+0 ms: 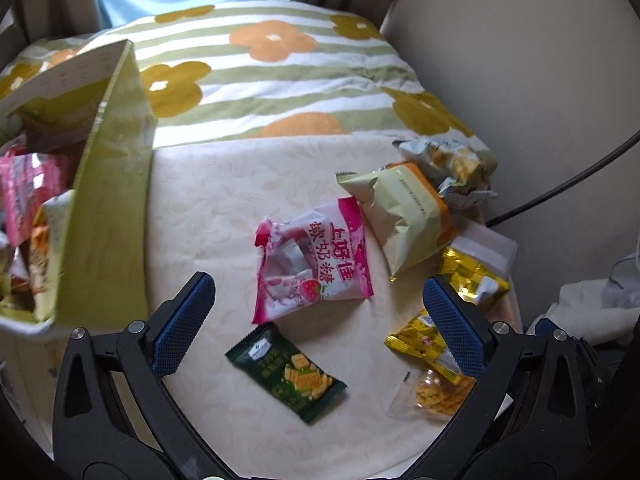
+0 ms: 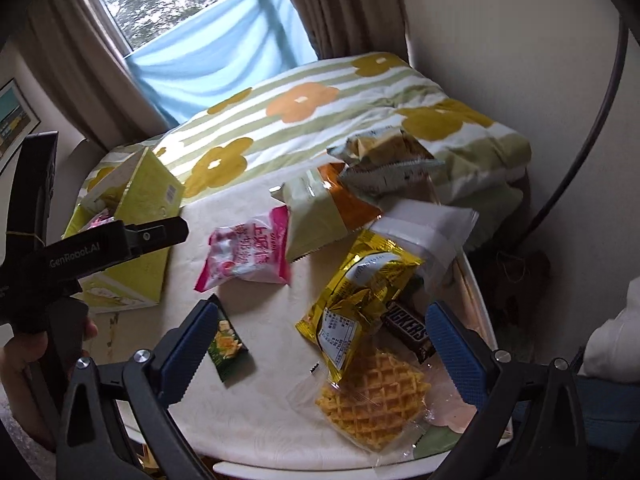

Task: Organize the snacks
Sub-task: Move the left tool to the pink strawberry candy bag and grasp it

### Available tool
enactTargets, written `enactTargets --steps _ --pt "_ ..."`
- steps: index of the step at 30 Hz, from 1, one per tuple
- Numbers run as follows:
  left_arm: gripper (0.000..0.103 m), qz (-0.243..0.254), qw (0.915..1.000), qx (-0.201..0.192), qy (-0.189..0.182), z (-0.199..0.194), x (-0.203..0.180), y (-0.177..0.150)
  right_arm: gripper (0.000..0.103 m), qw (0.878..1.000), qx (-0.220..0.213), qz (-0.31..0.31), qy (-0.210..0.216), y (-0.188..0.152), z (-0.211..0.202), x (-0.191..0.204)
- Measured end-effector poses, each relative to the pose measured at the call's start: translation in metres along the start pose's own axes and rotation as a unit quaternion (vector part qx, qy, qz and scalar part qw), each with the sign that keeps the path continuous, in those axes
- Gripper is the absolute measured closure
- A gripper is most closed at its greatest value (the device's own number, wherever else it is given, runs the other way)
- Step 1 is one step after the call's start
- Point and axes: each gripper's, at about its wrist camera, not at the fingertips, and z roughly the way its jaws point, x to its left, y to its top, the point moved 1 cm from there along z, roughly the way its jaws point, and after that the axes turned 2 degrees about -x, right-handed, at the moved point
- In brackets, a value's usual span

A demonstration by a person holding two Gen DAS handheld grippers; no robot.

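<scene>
Over the cream table, both claws hang wide apart, gripping nothing: the left gripper above the pink candy bag, the right gripper above the waffle pack. Beside them stands the green box.

Your chocolate bar lies partly hidden under the gold packet; only part of its lettering reads. The green box left of your left gripper is cut by the edge, its contents partly hidden. The pink packet is blurred.
</scene>
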Motion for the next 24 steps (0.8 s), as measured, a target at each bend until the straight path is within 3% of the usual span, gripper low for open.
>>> enactTargets --steps 6,11,19,24 --pt "0.0 0.025 0.9988 0.042 0.0 0.054 -0.001 0.008 0.001 0.998 0.015 0.055 -0.011 -0.005 0.032 -0.012" --pt "0.0 0.039 0.9969 0.069 0.004 0.088 0.0 0.01 0.01 0.995 0.028 0.094 -0.021 -0.005 0.057 -0.017" --pt "0.0 0.047 0.9945 0.094 0.003 0.118 0.002 0.01 0.016 0.993 0.032 0.107 -0.033 -0.003 0.077 -0.015" --pt "0.002 0.066 0.994 0.087 0.012 0.121 -0.003 0.012 0.024 0.992 0.039 0.114 -0.04 -0.003 0.086 -0.016"
